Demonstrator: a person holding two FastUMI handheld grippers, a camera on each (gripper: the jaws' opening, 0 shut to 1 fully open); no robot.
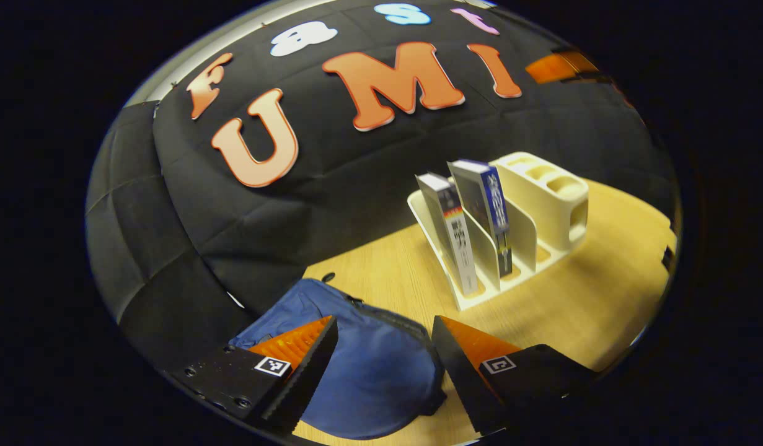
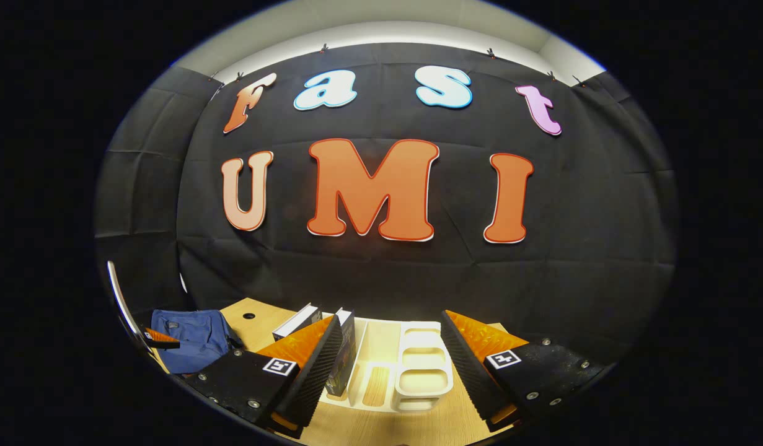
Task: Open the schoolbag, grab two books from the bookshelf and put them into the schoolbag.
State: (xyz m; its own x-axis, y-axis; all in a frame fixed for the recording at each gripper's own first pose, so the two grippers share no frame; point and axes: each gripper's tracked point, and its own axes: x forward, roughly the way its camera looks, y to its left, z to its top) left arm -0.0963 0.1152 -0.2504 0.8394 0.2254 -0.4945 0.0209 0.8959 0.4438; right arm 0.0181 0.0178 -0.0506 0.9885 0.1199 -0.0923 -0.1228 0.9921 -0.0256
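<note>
Books (image 1: 477, 226) stand upright in the bookshelf (image 1: 542, 204), spines facing the schoolbag (image 1: 369, 365); both grippers' jaws gape empty.

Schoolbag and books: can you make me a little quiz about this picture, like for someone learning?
1. True or false: both books stand in the bookshelf.
2. Pick one. The schoolbag is: A) blue and lying on the table, B) hanging on the wall, C) inside the bookshelf.
3. Fill in: the left gripper hovers over the ____ with its fingers apart.

Key
1. True; the two books lean in neighbouring slots.
2. A.
3. Schoolbag. In the right gripper view, the right gripper is open too, facing the bookshelf.
</note>
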